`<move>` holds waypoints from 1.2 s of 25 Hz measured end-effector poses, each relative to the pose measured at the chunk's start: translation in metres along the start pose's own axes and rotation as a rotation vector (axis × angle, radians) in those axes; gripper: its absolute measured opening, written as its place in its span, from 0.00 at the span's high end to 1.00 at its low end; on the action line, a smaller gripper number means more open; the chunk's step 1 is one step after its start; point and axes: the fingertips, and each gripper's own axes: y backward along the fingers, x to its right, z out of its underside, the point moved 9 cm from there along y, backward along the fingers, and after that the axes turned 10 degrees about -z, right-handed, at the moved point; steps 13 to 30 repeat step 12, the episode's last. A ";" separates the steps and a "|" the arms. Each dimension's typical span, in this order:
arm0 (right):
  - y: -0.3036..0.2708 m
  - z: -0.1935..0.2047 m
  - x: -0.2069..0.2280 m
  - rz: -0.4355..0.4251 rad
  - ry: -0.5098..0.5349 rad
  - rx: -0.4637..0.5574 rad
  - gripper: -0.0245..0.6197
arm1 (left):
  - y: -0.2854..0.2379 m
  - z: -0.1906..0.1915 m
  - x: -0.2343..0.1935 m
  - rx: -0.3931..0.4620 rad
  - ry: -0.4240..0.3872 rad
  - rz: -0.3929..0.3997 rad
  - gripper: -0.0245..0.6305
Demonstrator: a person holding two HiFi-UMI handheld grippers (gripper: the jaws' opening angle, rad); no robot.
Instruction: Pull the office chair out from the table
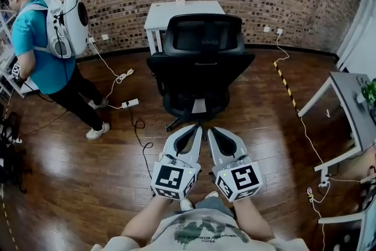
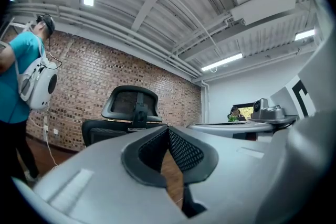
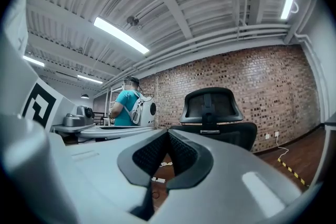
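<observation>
A black office chair (image 1: 200,62) stands on the wooden floor with its mesh back towards me, just in front of a small white table (image 1: 185,9) at the brick wall. My left gripper (image 1: 197,126) and right gripper (image 1: 212,129) sit side by side a short way in front of the chair's base, pointing at it without touching it. Both are shut with nothing between the jaws. In the left gripper view the chair (image 2: 128,110) rises beyond the shut left gripper (image 2: 168,131). The right gripper view shows the chair (image 3: 212,110) behind the shut right gripper (image 3: 168,134).
A person in a teal shirt with a white backpack (image 1: 50,50) stands at the left. A power strip with cables (image 1: 130,103) lies on the floor left of the chair. A grey desk (image 1: 352,103) stands at the right, and striped floor tape (image 1: 284,80) runs beside it.
</observation>
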 end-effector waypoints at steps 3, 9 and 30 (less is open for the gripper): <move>-0.002 0.000 0.002 -0.004 -0.001 0.002 0.96 | -0.001 0.001 0.000 -0.004 -0.004 0.000 0.94; -0.001 -0.002 0.004 -0.015 0.000 0.002 0.96 | -0.004 -0.002 0.003 0.001 -0.007 0.001 0.94; -0.001 -0.007 0.004 -0.019 0.000 0.006 0.96 | -0.004 -0.006 0.004 0.000 -0.006 0.003 0.94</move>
